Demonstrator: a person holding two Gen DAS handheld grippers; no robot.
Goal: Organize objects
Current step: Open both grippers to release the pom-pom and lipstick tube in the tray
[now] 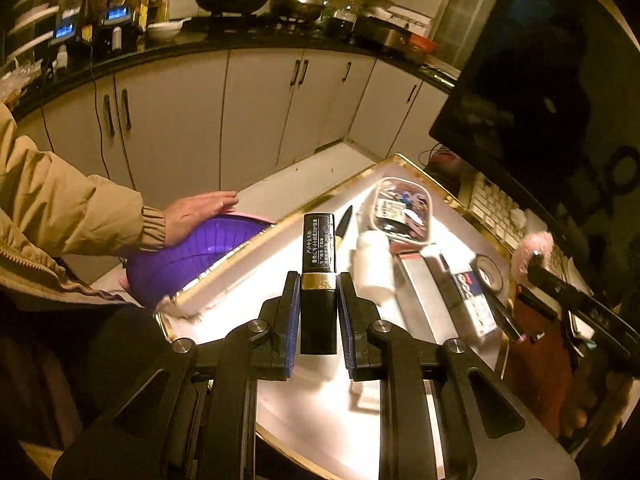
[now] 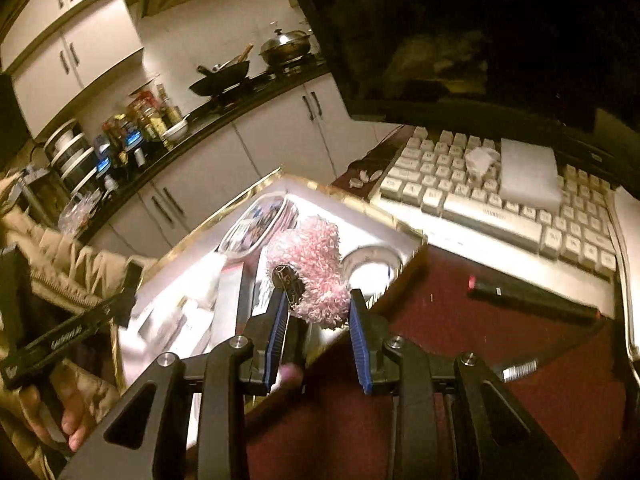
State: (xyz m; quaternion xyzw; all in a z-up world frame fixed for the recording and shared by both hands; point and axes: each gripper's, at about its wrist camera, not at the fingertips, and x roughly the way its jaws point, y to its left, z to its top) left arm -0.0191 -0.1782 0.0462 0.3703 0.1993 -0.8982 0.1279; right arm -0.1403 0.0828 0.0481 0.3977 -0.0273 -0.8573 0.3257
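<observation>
My left gripper [image 1: 319, 280] is shut on a black lipstick tube with a gold band [image 1: 318, 280], held upright above a gold-rimmed white tray [image 1: 224, 264]. The tray holds a clear lidded box of small items [image 1: 402, 210], a white bottle [image 1: 374, 264], a silver box [image 1: 426, 300], a tape roll [image 1: 489, 272] and a pen [image 1: 343, 222]. My right gripper [image 2: 318, 300] is shut on a fluffy pink hair clip [image 2: 316, 264], held over the tray's near corner [image 2: 400, 236]. The pink clip also shows in the left wrist view [image 1: 532, 250].
A bare hand [image 1: 196, 212] rests on a purple basket [image 1: 188, 256] left of the tray. A white keyboard [image 2: 500, 200] with a white block [image 2: 528, 172] lies on the dark red table [image 2: 480, 340] under a monitor [image 2: 460, 32]. A black pen [image 2: 532, 300] lies nearby.
</observation>
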